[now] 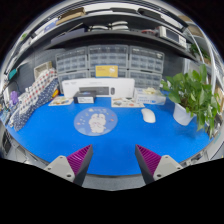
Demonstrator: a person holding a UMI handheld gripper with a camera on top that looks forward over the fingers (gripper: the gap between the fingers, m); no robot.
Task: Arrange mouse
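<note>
Bright, even light, strong fisheye edges, perhaps soft

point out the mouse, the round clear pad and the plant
mouse (149, 115), gripper view, middle of its top shell
round clear pad (83, 119), gripper view, bare rim area
plant (195, 92), gripper view, its leaves

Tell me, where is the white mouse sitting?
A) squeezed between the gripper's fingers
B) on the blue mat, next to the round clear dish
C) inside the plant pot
B: the white mouse lies on the blue mat, just right of the round clear dish, well beyond the open gripper.
</note>
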